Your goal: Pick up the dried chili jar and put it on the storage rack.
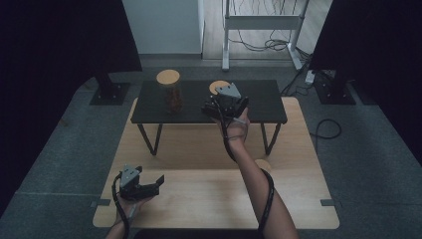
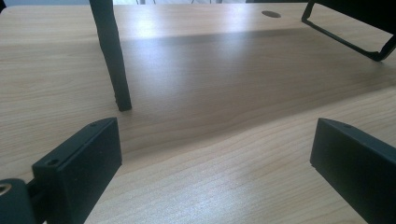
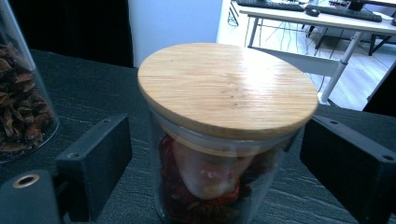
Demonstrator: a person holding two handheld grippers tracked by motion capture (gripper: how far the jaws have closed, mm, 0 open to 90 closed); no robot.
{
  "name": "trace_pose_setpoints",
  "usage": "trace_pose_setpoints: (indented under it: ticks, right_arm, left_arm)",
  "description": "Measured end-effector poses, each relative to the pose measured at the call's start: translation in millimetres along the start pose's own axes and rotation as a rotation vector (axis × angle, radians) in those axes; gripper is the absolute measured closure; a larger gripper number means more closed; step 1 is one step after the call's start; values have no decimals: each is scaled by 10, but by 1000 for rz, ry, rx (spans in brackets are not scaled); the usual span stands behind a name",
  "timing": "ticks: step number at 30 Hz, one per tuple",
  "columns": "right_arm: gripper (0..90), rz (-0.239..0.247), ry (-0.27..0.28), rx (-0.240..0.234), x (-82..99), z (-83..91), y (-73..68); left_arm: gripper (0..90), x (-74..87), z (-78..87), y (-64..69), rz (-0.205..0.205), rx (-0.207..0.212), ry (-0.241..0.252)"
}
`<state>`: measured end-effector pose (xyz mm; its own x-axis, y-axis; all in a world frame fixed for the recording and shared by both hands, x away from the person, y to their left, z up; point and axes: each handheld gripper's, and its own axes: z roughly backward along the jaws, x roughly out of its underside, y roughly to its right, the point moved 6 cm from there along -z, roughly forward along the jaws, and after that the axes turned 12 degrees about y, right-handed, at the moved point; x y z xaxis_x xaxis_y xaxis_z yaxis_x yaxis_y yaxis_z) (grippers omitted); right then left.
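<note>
A glass jar (image 3: 219,186) with a bamboo lid (image 3: 224,88) and red dried pieces inside stands on the low black shelf (image 3: 102,93). It sits between the jaws of my right gripper (image 3: 215,158), which stand a little off the glass on both sides, open. In the high view the right gripper (image 1: 215,102) reaches onto the shelf (image 1: 259,102) and hides most of that jar's lid (image 1: 217,86). A second lidded jar (image 1: 171,94) (image 3: 21,107) with brown dried contents stands to its left. My left gripper (image 1: 155,184) (image 2: 215,144) rests open over the wooden table (image 2: 233,93), holding nothing.
The black shelf stands on thin legs (image 2: 112,56) over the wooden table (image 1: 199,189), with a leg frame (image 2: 345,37) farther right. A white desk frame (image 1: 261,22) and loose cables (image 1: 326,129) lie on the floor behind. Dark stands flank both sides.
</note>
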<state>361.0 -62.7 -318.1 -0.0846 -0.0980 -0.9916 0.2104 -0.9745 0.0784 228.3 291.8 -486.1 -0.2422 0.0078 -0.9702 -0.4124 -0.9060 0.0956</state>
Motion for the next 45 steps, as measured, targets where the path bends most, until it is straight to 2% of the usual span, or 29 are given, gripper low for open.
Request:
trace_pose_setpoints:
  ticks: [12,17,22,32,40,45]
  right_arm:
    - [54,-34,19,4,29,119,62]
    - [48,-78,25,-8,75,175,130]
    - [43,-90,32,-7,132,232,157]
    - [43,-67,57,2,229,397,184]
    - [45,-69,89,-1,338,619,190]
    - [44,-45,108,2,432,771,163]
  left_arm:
    - [17,2,-8,8,-5,-1,-3]
    - [18,1,-4,8,-8,-4,-3]
    - [18,-6,-1,1,-8,-9,0]
    - [18,-14,14,0,-11,-13,2]
    - [18,-24,26,7,-14,-15,6]
    - [18,-24,28,0,-14,-17,6]
